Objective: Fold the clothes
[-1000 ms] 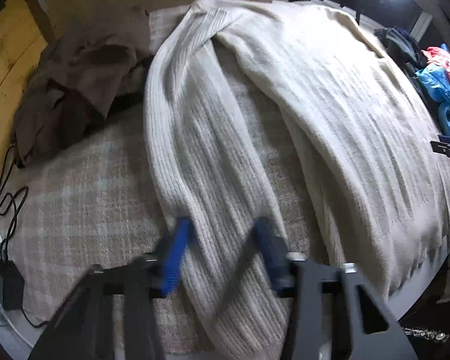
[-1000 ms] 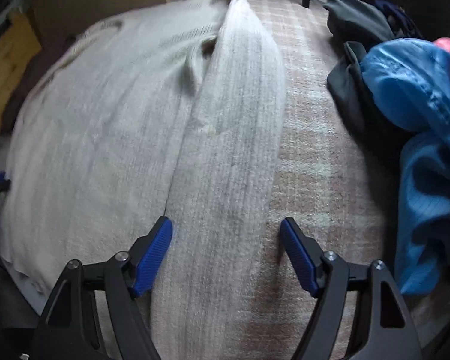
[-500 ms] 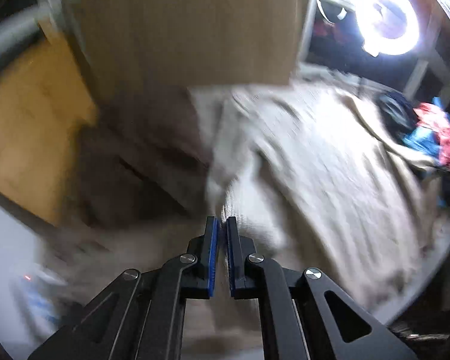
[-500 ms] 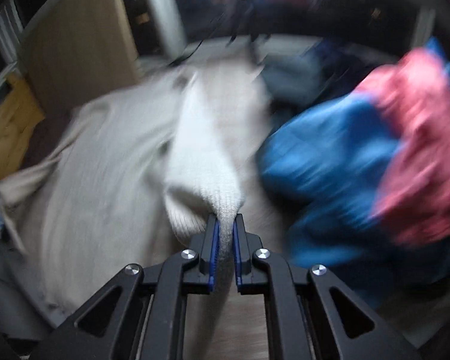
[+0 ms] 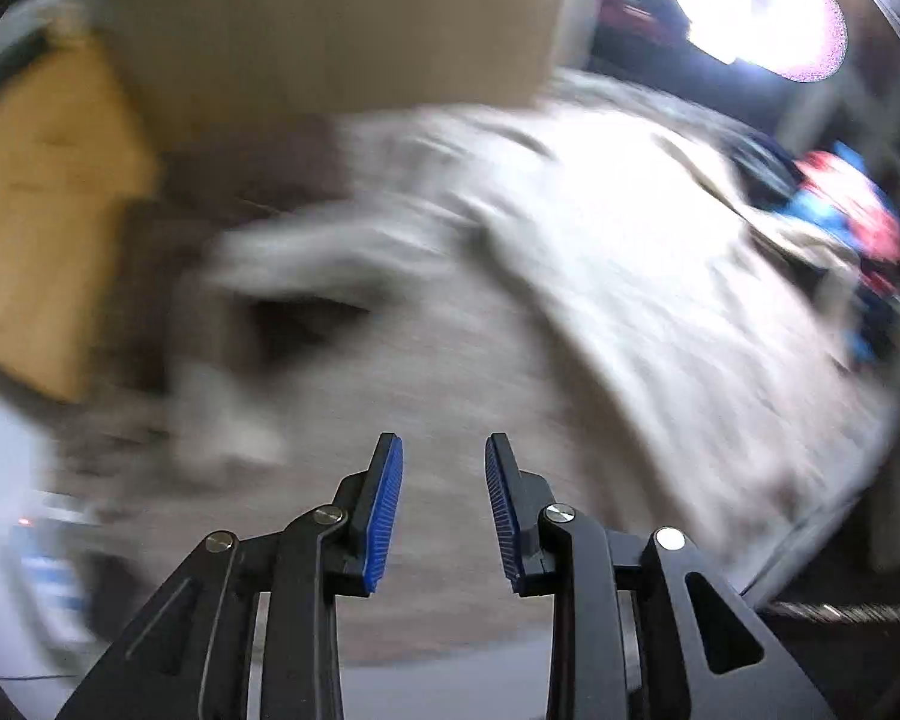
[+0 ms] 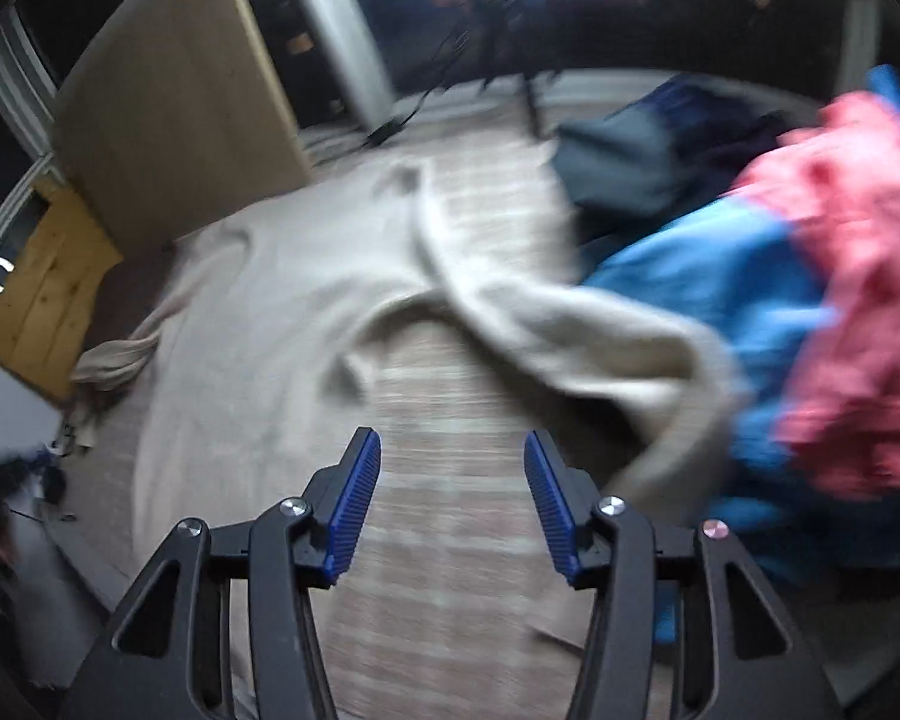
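Note:
A cream knit sweater (image 5: 660, 276) lies spread on the plaid-covered surface (image 6: 450, 540). Both views are motion-blurred. My left gripper (image 5: 441, 504) is open and empty above the plaid cover, with the sweater's left sleeve (image 5: 306, 264) crumpled ahead to the left. My right gripper (image 6: 450, 492) is open and empty. The right sleeve (image 6: 570, 330) lies loose ahead to the right, draped toward the coloured clothes, and the sweater body (image 6: 270, 312) lies to the left.
A pile of blue and pink clothes (image 6: 810, 312) and a dark garment (image 6: 642, 162) sit at the right. A brown garment (image 5: 240, 180) lies at the far left. A cardboard panel (image 5: 330, 24) and yellow wood board (image 5: 36, 210) stand behind. A ring light (image 5: 774, 6) glares.
Both grippers closed on the sleeves, lifted them inward, and have now opened. Both sleeves have dropped, shifted from where they lay straight.

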The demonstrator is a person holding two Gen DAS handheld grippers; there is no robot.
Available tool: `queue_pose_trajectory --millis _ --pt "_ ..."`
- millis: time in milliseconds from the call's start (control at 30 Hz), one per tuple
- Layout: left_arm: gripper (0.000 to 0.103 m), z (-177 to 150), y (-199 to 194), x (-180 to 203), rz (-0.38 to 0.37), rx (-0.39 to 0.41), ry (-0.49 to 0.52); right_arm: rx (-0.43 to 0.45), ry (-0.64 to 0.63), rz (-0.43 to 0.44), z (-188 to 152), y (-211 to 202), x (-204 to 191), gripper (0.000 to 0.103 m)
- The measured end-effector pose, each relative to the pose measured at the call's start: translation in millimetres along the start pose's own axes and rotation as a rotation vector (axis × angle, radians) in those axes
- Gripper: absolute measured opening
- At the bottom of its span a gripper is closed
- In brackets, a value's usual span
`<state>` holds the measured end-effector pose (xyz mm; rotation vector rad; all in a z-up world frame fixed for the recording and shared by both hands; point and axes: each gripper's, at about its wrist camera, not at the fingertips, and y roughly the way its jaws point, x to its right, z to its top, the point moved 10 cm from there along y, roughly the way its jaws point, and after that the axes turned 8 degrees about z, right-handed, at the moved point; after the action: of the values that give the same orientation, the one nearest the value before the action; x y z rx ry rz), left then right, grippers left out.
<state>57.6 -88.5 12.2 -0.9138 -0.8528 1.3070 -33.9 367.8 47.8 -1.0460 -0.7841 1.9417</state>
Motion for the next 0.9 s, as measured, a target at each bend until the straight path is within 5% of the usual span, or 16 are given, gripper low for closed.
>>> queue_pose_trajectory --millis 133,367,433,733,767,800,900 --pt "0.028 -42 31 70 -0.064 -0.086 0.083 -0.056 0.000 0.020 19 59 -12 0.049" --pt "0.025 -66 56 93 -0.078 -0.151 0.042 -0.148 0.006 0.055 33 127 -22 0.049" --pt "0.010 -65 56 102 -0.112 -0.149 0.024 -0.146 0.024 0.062 37 133 -20 0.049" --pt "0.003 -59 42 114 -0.161 -0.129 -0.070 -0.057 0.209 0.141 77 150 8 0.048" --pt "0.003 -59 39 114 -0.156 -0.129 -0.073 -0.055 0.201 0.137 80 150 8 0.034" --pt "0.003 -58 37 113 -0.155 -0.127 -0.082 -0.067 0.178 0.122 82 149 6 0.006" --pt "0.003 -55 22 93 -0.155 -0.099 -0.120 -0.049 0.061 0.069 97 124 5 0.006"
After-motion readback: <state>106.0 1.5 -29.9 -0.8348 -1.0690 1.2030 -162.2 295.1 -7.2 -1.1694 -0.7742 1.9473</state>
